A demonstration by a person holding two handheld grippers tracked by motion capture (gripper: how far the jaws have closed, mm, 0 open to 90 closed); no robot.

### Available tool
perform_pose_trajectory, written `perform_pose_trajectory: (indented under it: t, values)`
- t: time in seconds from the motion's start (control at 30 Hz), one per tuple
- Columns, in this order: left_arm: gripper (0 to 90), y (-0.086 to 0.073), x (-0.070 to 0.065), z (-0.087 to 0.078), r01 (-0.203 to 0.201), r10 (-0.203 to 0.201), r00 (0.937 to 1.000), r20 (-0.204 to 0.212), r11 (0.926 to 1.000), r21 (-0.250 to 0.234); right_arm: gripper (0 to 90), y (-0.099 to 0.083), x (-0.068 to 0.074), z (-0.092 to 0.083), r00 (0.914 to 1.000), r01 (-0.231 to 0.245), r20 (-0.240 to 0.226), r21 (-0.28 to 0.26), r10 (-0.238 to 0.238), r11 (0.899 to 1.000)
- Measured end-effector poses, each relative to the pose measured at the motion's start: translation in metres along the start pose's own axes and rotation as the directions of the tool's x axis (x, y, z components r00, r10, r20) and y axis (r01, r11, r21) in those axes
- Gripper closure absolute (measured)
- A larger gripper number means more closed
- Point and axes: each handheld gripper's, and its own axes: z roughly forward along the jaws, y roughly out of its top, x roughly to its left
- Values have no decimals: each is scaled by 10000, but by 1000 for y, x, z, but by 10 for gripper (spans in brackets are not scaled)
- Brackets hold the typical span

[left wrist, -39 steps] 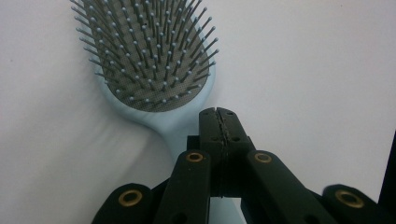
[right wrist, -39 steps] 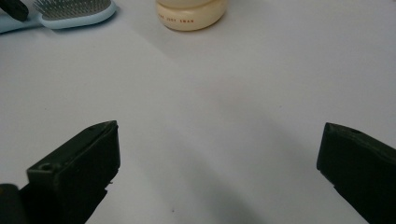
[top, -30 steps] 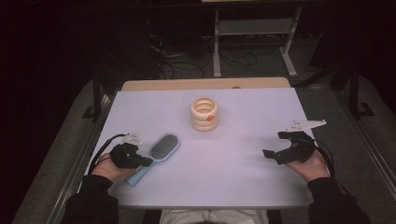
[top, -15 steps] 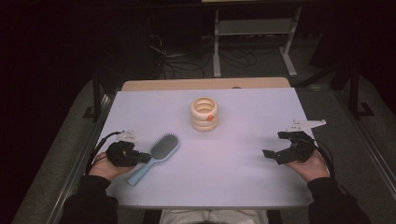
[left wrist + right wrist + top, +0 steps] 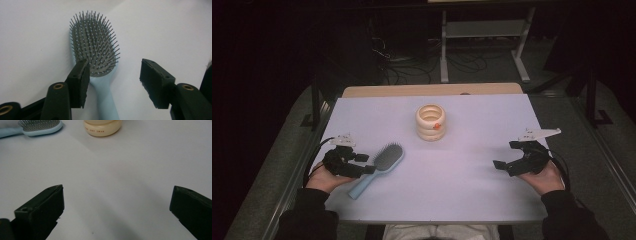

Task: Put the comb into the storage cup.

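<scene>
Pale-blue plastic, the hairbrush lies bristles up on the left part of the counter, its handle angled toward the person's left hand. The left gripper sits low over that handle with its fingers parted; they have just been opening, and the handle lies on the counter between them, nearer one pad, with neither pad pressing on it. To take the brush cleanly, the judgement is to centre the handle in the gap first, then close on the narrow neck just below the bristle pad, where the plastic is stiff and the fingers cannot foul the pins. Closing off-centre would likely spin the brush on the smooth sheet.

Far across the counter, the right gripper rests with its fingers spread wide on nothing. A cream ribbed pot with an orange mark stands toward the far middle. White sheeting covers the counter; beyond it the room is dark, with cables on the floor and a metal stand.
</scene>
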Motion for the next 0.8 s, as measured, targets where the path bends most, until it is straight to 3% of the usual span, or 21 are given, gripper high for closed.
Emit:
perform_pose_trajectory:
  t: [0.23,0.47,0.57,0.8]
  values:
    - [289,6,-3,-1,150,-146,9998,-164,9996,257,0,0,0,0,10000,-4,-19,-4,4,10000]
    - [105,6,-6,6,66,-49,9998,-215,9967,810,0,0,0,0,10000,1,-29,-12,-1,10000]
    - [32,5,-6,8,92,-36,9987,-515,9940,1087,0,0,0,0,10000,12,-31,-3,-12,10000]
    - [0,4,-5,14,320,-195,9966,-801,9870,1574,0,0,0,0,10000,15,-33,4,-15,10000]
